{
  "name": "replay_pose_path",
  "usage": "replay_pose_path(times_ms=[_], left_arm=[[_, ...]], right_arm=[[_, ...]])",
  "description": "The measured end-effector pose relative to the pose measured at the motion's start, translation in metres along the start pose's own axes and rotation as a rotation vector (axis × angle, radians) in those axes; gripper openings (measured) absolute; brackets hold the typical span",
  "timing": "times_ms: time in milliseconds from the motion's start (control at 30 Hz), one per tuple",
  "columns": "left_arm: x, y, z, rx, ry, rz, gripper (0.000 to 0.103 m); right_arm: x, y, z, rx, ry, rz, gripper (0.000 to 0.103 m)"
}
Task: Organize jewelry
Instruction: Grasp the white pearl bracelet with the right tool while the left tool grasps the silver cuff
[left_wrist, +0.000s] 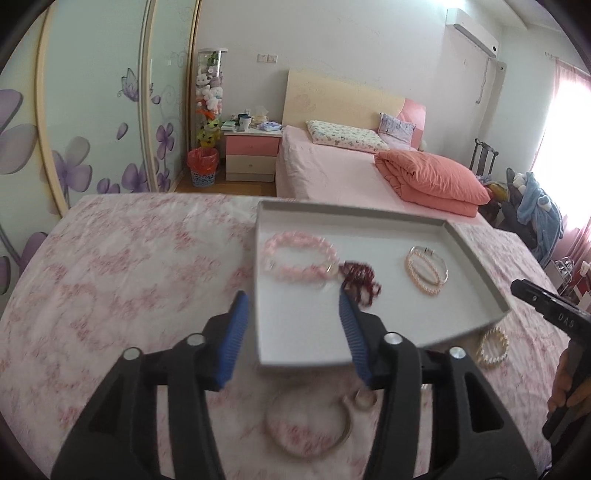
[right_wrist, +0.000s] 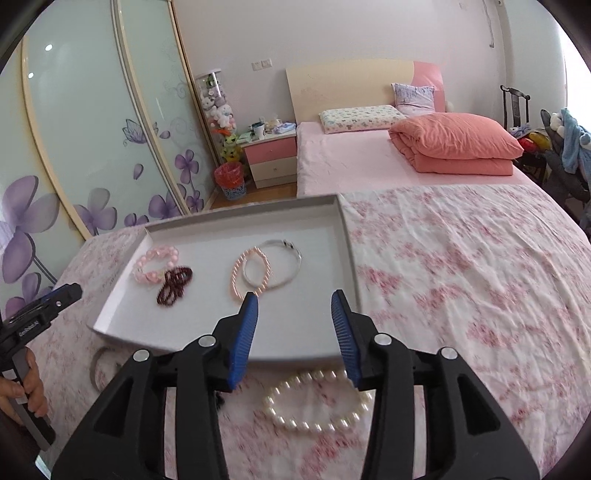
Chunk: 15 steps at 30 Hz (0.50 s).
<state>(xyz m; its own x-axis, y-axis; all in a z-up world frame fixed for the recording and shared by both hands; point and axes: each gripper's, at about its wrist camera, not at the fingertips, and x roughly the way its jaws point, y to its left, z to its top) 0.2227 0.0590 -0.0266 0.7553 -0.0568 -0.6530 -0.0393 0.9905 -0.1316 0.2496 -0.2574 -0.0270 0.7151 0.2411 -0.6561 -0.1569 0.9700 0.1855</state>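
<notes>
A grey tray (left_wrist: 476, 254) (right_wrist: 347, 236) lies on the pink floral cloth. In it are a pink bead bracelet (left_wrist: 299, 258) (right_wrist: 155, 264), a dark red bead bracelet (left_wrist: 360, 278) (right_wrist: 175, 286), a peach pearl bracelet (left_wrist: 426, 269) (right_wrist: 251, 271) and a silver bangle (right_wrist: 280, 264). My left gripper (left_wrist: 293, 306) is open and empty over the tray's near left corner, above a silver bangle (left_wrist: 308, 428) and a ring (left_wrist: 364, 400) on the cloth. My right gripper (right_wrist: 294, 306) is open and empty above a white pearl bracelet (right_wrist: 317, 404) (left_wrist: 493, 347) in front of the tray.
The cloth-covered surface (right_wrist: 461, 277) stretches wide to the right of the tray. Behind it stands a pink bed (left_wrist: 347, 173) with a folded orange quilt (left_wrist: 432, 177). A nightstand (left_wrist: 253, 153) and red bin (left_wrist: 201, 166) stand by the wardrobe.
</notes>
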Motion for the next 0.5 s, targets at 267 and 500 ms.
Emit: replay_pose_path(times_ms=[267, 500], left_arm=[[-0.012, 0.011, -0.041, 0.006, 0.071, 0.032, 0.081], [-0.011, -0.004, -0.057, 0.080, 0.084, 0.049, 0.093]], right_arm=[[0.006, -0.021, -0.037, 0.000, 0.083, -0.113, 0.044], [0.023, -0.026, -0.054, -0.023, 0.142, -0.166, 0.044]])
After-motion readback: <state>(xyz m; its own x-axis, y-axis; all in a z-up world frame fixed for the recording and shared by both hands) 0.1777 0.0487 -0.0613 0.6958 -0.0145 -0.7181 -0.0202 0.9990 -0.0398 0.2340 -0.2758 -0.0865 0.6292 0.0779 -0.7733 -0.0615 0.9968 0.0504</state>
